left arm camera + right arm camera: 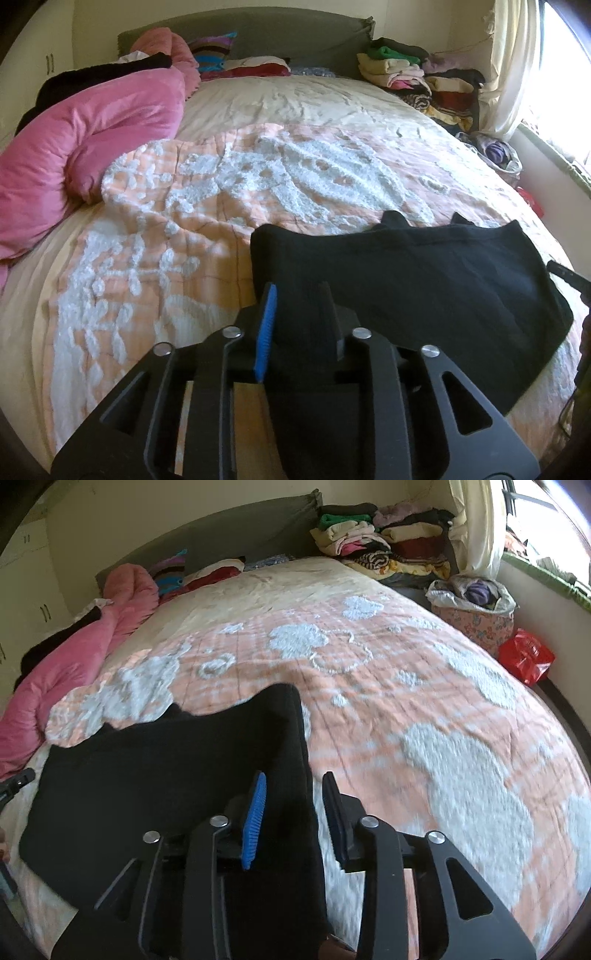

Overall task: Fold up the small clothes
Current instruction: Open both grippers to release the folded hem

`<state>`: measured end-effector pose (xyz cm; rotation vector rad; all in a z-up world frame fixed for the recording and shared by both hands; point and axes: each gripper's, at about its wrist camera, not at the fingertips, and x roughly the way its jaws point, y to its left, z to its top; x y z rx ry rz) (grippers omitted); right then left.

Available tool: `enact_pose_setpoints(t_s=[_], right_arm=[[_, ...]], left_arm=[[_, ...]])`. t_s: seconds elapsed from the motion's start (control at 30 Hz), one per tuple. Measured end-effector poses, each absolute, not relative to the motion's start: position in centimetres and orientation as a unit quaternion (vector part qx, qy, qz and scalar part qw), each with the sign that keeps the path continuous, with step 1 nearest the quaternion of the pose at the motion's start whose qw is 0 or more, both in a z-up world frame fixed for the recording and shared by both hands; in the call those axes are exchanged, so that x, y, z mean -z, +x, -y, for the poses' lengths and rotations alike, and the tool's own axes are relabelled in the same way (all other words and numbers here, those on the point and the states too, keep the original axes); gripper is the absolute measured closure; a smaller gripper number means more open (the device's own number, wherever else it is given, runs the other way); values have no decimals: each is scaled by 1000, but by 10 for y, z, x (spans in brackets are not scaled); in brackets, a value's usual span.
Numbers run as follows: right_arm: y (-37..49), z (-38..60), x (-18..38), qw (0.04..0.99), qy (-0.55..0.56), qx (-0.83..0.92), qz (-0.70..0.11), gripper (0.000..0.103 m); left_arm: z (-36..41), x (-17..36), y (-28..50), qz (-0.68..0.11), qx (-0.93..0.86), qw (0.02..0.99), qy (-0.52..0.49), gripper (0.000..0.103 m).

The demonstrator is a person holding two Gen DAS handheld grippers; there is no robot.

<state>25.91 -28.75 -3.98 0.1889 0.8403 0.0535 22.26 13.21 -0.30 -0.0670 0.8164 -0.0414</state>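
A wide bed is filling both views, and a peach quilt with white tufted flowers is covering most of it. At the head side a grey headboard is standing against the wall. A thick pink duvet is lying bunched along the far left edge of the bed. In the far right corner, stacks of folded clothes are sitting next to a pale curtain. In the right wrist view a flowered basket with a plastic bag in it is standing beside the bed, and a red bag is lying just next to it on the floor.

The black garment is lying spread out flat on the quilt at the near edge of the bed, between the two tools.

The left gripper is hanging over the left edge of the garment. Its jaws are standing a little apart, with black cloth lying between them, and the pads are not pressing on it. The right gripper is hanging over the right edge of the garment. Its jaws are standing apart more widely; the garment's edge is lying between them, and a strip of quilt is showing beside the right pad, so the cloth is released.
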Motion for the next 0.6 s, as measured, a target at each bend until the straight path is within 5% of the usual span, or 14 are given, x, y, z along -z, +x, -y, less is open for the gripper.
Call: enact_pose_setpoints(t_s=[0.23, 0.6], right_arm=[[223, 288, 47, 899, 97, -40, -426, 66], [198, 294, 51, 893, 103, -55, -435, 66]], left_arm=[[-115, -1, 191, -415, 57, 906, -65, 73], [-91, 25, 163, -453, 62, 888, -52, 72]])
